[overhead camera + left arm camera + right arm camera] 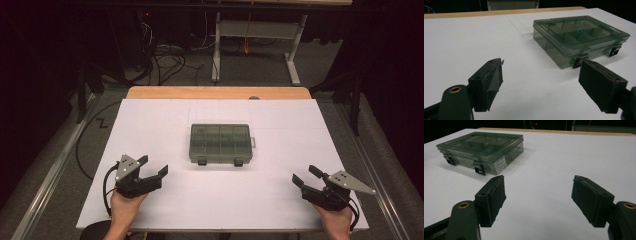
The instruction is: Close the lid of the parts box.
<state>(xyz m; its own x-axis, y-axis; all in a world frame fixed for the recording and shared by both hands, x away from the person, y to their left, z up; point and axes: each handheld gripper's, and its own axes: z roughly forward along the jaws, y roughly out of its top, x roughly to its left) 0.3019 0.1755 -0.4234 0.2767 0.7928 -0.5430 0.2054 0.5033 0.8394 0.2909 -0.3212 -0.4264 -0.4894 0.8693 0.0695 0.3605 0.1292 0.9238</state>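
Observation:
A smoky see-through compartment box [220, 144] lies shut in the middle of the white table top [150, 125], its two black latches facing me. In the left gripper view the box [579, 37] lies ahead and to the right; a small blue item shows through its lid. In the right gripper view the box [482, 150] lies ahead on the left, a white label on its side. My left gripper [152, 167] rests near the front left of the table, open and holding nothing. My right gripper [306, 176] rests at the front right, open too, with nothing between its pads.
A wooden strip [217, 92] runs along the table's far edge. Beyond it stand a white desk frame [255, 30] and tangled cables [165, 57] on the floor. Bare white surface lies between each gripper and the box.

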